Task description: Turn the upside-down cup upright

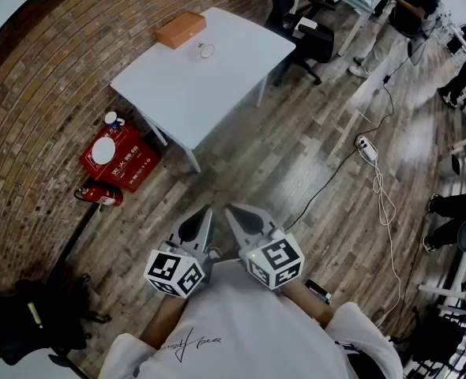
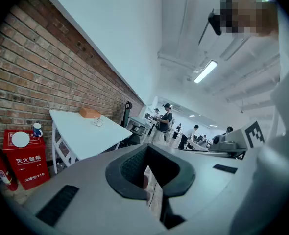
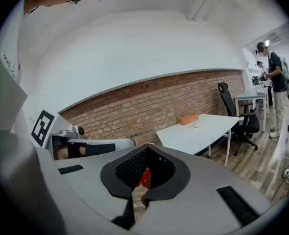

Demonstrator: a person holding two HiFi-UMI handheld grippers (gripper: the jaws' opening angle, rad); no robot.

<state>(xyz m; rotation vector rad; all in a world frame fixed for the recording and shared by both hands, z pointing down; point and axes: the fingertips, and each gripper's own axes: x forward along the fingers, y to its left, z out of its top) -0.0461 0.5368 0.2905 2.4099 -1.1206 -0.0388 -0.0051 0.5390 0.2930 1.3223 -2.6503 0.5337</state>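
A small clear cup [image 1: 207, 50] stands on the white table [image 1: 217, 85], far ahead of me and next to an orange box [image 1: 181, 29]. It is too small to tell which way up it is. The cup [image 2: 98, 122] shows tiny in the left gripper view and again in the right gripper view [image 3: 197, 124]. My left gripper [image 1: 204, 215] and right gripper [image 1: 234, 214] are held side by side close to my chest, over the wooden floor, well short of the table. Each has its jaw tips together with nothing held; left gripper [image 2: 147, 147], right gripper [image 3: 147, 147].
A red fire-equipment box [image 1: 121, 156] and an extinguisher [image 1: 100, 194] sit by the brick wall, left of the table. A black office chair [image 1: 312, 42] stands at the table's far right. A power strip with cable [image 1: 366, 148] lies on the floor to the right. People work at desks beyond.
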